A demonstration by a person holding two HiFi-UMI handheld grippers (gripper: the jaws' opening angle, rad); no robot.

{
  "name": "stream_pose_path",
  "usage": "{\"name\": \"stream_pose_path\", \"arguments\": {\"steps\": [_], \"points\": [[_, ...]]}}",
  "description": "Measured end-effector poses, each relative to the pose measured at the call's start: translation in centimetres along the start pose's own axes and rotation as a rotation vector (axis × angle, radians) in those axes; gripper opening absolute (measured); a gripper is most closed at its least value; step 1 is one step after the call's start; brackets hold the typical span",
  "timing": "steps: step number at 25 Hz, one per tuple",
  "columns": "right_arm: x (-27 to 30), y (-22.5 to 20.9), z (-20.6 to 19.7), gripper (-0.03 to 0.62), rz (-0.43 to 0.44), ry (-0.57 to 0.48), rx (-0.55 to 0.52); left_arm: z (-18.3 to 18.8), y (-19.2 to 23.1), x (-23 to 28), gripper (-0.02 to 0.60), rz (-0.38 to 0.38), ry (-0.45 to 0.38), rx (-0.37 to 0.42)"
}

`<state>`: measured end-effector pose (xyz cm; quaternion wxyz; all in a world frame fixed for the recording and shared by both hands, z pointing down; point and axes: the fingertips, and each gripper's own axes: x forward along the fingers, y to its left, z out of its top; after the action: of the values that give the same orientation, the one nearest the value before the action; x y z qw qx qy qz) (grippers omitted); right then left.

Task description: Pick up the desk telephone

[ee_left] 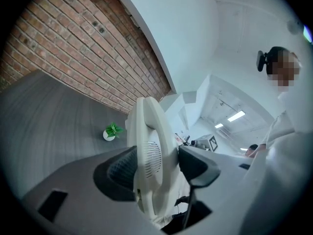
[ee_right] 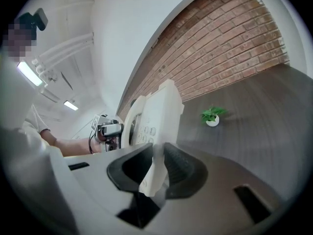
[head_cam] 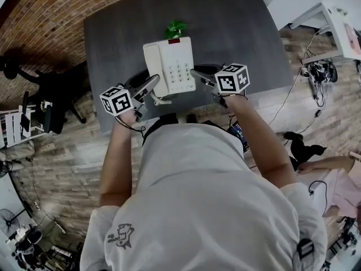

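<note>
Someone in a white shirt (head_cam: 208,202) is leaning over the grey counter (head_cam: 237,27). Left tongs (head_cam: 153,86) are pinching the white telephone (head_cam: 169,66) by its handset side, and right tongs (head_cam: 198,75) are pinching its other edge, near the counter's front. I think lifting is coming next, with both rising together, evenly.

The head view looks steeply down from above the person's shoulders onto the grey counter (head_cam: 237,33), with the telephone (head_cam: 169,66) in mid-frame and well below it. The left gripper (head_cam: 153,92) view sits low and very close against the telephone's handset side and looks across it at a tilt. The right gripper (head_cam: 202,79) view looks back from the keypad side, equally close. Both gripper views share the small plant (ee_left: 112,131) and the brick wall (ee_left: 73,48), and each shows the opposite gripper beyond the telephone.
</note>
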<state>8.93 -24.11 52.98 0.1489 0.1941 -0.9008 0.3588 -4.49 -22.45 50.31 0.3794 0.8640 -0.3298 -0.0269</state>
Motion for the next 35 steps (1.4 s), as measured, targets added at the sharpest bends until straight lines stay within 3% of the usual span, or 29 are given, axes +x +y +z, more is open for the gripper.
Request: {"name": "stream_pose_path", "arguments": {"steps": [11, 16, 24, 30, 35], "points": [[-0.4, 0.7, 0.7, 0.08, 0.014, -0.021, 0.004, 0.5, -0.9, -0.5, 0.279, 0.021, -0.017, 0.007], [2.3, 4.0, 0.7, 0.08, -0.005, -0.026, -0.002, 1.3, 0.2, -4.5, 0.279, -0.001, -0.016, 0.01], [2.1, 4.7, 1.1, 0.078, -0.037, -0.062, -0.002, 1.7, -0.1, -4.9, 0.279, -0.026, 0.006, 0.019], [6.6, 10.2, 0.1, 0.077, -0.076, -0.089, 0.004, 2.1, 1.9, -11.6, 0.279, -0.063, 0.018, 0.026], [6.0, 10.4, 0.4, 0.077, -0.093, -0.109, 0.004, 2.4, 1.4, -11.4, 0.279, -0.081, 0.034, 0.039]]}}
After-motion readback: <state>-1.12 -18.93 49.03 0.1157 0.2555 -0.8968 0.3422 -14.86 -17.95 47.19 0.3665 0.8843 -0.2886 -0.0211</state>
